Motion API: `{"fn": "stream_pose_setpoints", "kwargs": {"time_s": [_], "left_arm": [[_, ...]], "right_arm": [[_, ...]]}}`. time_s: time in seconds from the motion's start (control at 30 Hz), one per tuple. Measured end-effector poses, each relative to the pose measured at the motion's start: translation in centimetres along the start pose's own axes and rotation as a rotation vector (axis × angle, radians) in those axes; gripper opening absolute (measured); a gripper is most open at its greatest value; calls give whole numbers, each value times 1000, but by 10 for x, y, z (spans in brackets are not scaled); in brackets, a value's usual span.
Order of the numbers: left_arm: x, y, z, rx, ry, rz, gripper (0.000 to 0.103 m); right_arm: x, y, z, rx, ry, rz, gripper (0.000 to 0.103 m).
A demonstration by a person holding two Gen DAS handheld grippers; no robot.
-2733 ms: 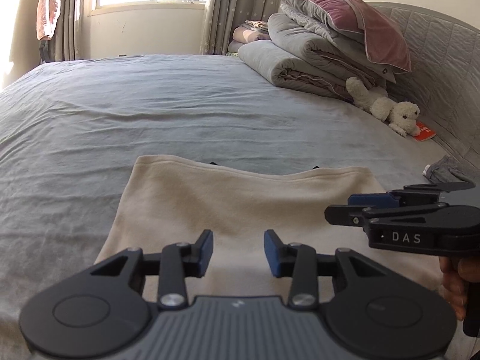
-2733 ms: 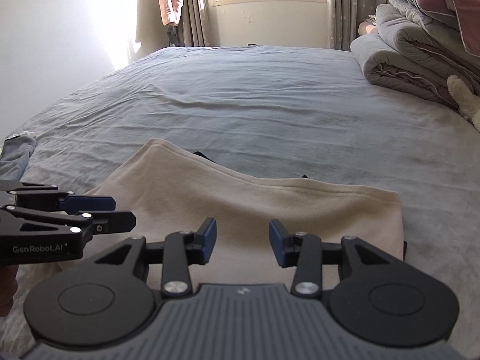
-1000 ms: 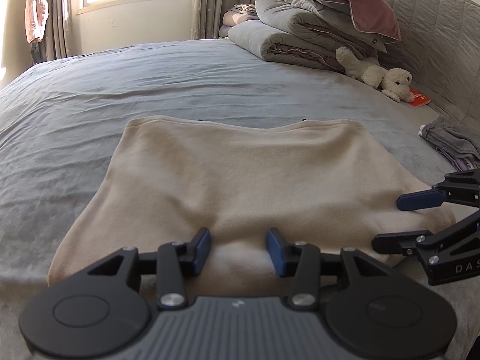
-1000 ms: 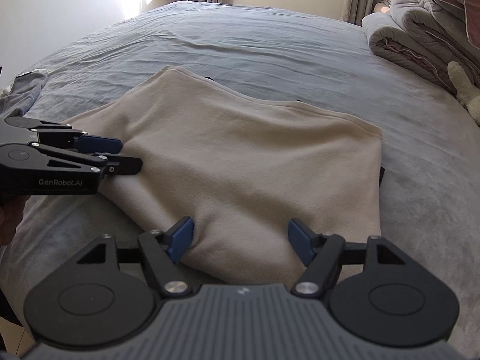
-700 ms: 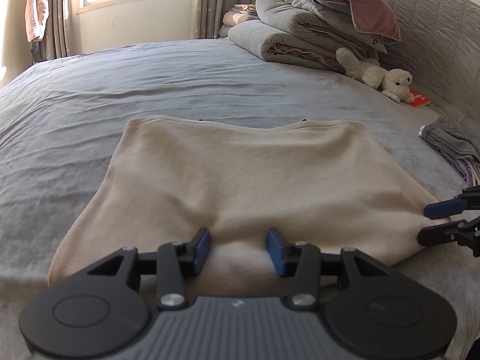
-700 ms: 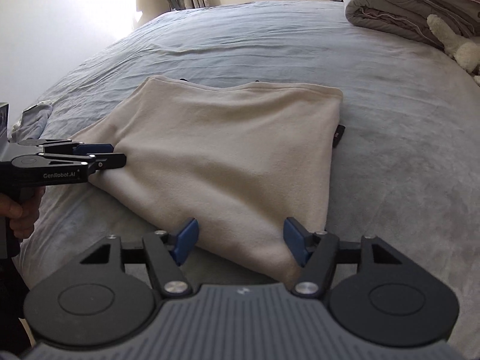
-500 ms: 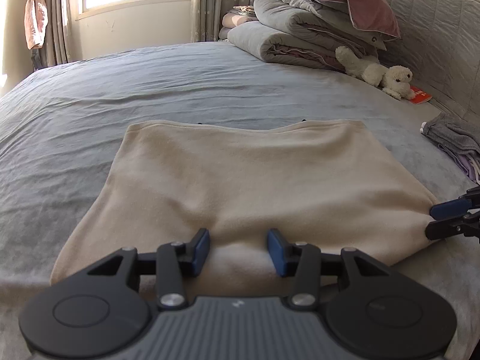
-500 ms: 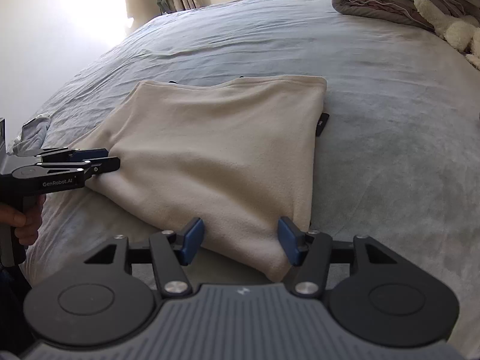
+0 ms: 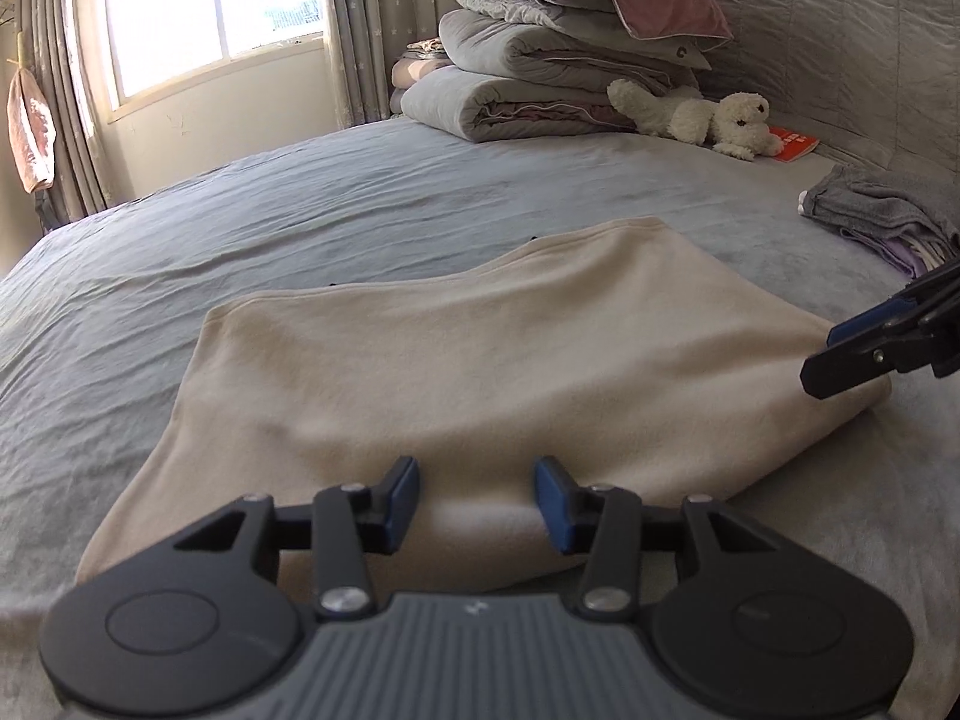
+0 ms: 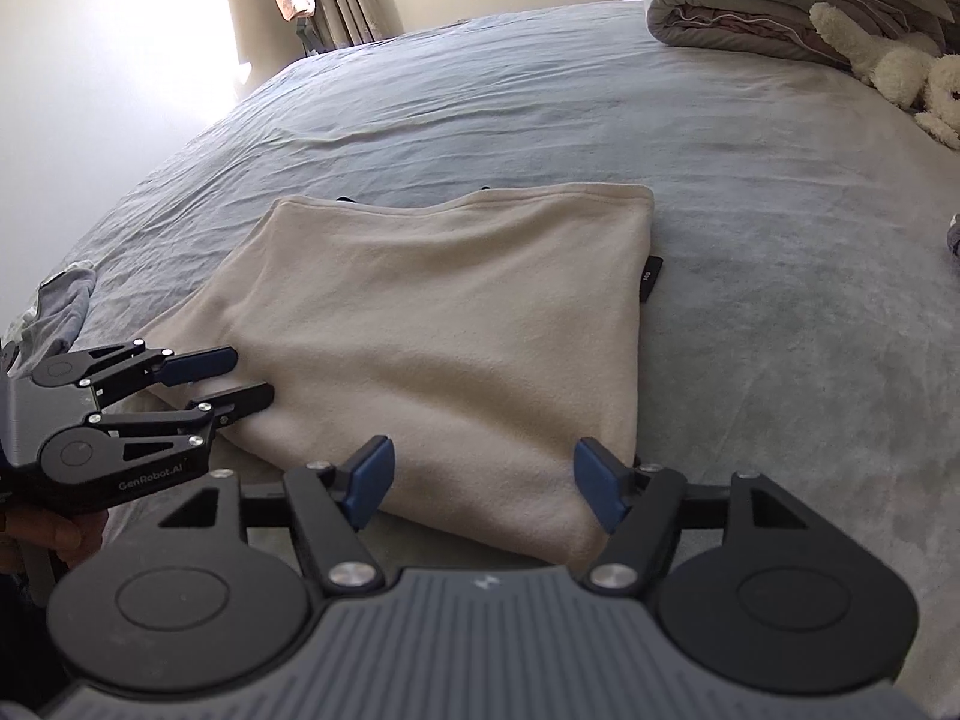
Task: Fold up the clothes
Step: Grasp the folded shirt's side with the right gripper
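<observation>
A cream fleece garment [image 9: 510, 360] lies folded flat on the grey bed [image 9: 360, 198]. My left gripper [image 9: 477, 501] stands open at the garment's near edge, and a low hump of cloth sits between its blue pads without being pressed. In the right wrist view the left gripper [image 10: 252, 373] straddles the garment's [image 10: 450, 324] left corner. My right gripper [image 10: 486, 486] is at the near right corner. Its jaws are opening, with the cloth edge lying loose between them. The right gripper [image 9: 819, 355] also shows at the right edge of the left wrist view.
Folded duvets and pillows [image 9: 558, 78] are stacked at the head of the bed, with a white plush toy [image 9: 696, 114] and a red booklet [image 9: 795, 144] beside them. Grey folded clothes [image 9: 882, 210] lie to the right. Another grey cloth [image 10: 60, 300] lies at the bed's left edge.
The right gripper slid right along the near edge to the garment's corner; its jaws narrowed, then widened. Both views rolled a little. The left gripper shifted sideways. The garment stayed flat.
</observation>
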State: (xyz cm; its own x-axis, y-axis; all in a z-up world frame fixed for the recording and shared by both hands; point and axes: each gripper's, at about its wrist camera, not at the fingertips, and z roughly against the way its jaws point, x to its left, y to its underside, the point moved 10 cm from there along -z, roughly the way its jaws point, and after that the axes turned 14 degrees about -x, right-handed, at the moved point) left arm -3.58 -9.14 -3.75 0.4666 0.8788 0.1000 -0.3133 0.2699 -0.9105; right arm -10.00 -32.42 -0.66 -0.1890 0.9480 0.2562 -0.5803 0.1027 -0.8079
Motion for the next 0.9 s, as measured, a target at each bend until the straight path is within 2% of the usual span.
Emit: {"fn": "stream_pose_setpoints", "kwargs": {"time_s": [0.07, 0.23, 0.37, 0.53, 0.6, 0.7, 0.77, 0.83, 0.87, 0.9], "left_arm": [[1, -1, 0, 9, 1, 8, 45], [3, 0, -1, 18, 10, 21, 45], [3, -1, -2, 24, 14, 29, 45], [4, -1, -2, 33, 15, 44, 45], [4, -1, -2, 35, 13, 45, 45], [4, -1, -2, 37, 12, 56, 45], [4, -1, -2, 38, 13, 59, 45], [4, -1, -2, 39, 14, 59, 45], [5, -1, -2, 39, 15, 59, 45], [5, -1, -2, 40, 16, 59, 45]], "right_arm": [[-4, -3, 6, -16, 16, -34, 74], [-29, -1, 31, -93, 156, -195, 78], [-33, 23, 47, -143, 110, -512, 78], [-27, 42, 33, -188, 101, -616, 79], [-27, 36, 23, -226, 88, -648, 79], [-31, 34, 13, -295, 123, -704, 79], [-26, 31, 10, -327, 158, -687, 79], [-21, 28, 7, -353, 187, -655, 67], [-21, 27, 5, -358, 200, -646, 42], [-20, 23, 8, -386, 200, -642, 25]]}}
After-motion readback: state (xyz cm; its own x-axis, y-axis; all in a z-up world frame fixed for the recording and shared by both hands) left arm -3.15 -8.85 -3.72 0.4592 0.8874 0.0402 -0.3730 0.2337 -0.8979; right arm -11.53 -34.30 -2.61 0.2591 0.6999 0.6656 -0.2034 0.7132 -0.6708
